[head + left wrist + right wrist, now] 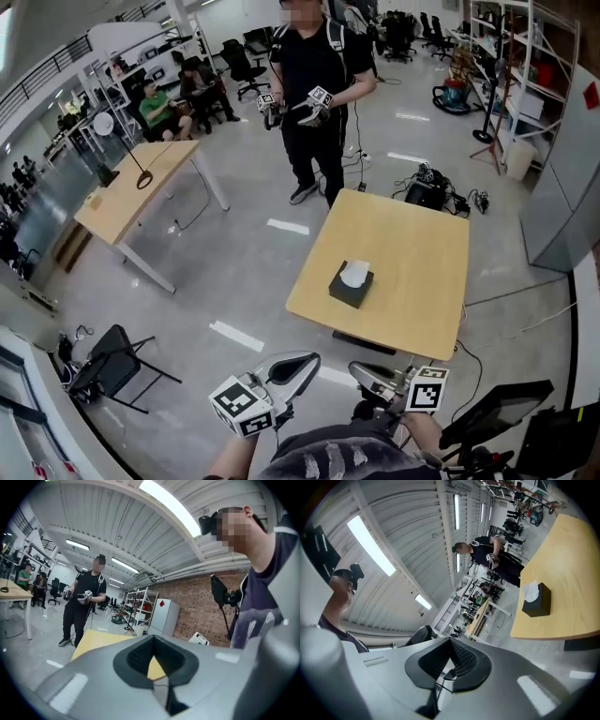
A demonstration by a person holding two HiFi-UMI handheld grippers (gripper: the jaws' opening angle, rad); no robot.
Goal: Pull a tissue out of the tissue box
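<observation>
Nearest me, low in the head view: left hand-held gripper (298, 364) and right hand-held gripper (366, 374), both with jaws together and nothing between them. Grey moulded shells, ribbed dark pads. Neither is at the worktop (422, 281) yet.

Ahead, well apart from both: tissue box (351, 287), dark, squarish, probably card, standing near the middle of the pale wood-look worktop. One white tissue (354, 273) puffs up from its top slot, soft and crumpled.

Judgement: approach step. To do it well, open one gripper before arrival, pinch the tissue high on its peak and pull straight up. Steady the box with the other gripper, since it looks light and may lift.

Beyond: a person (314, 84) standing on the glossy floor.
</observation>
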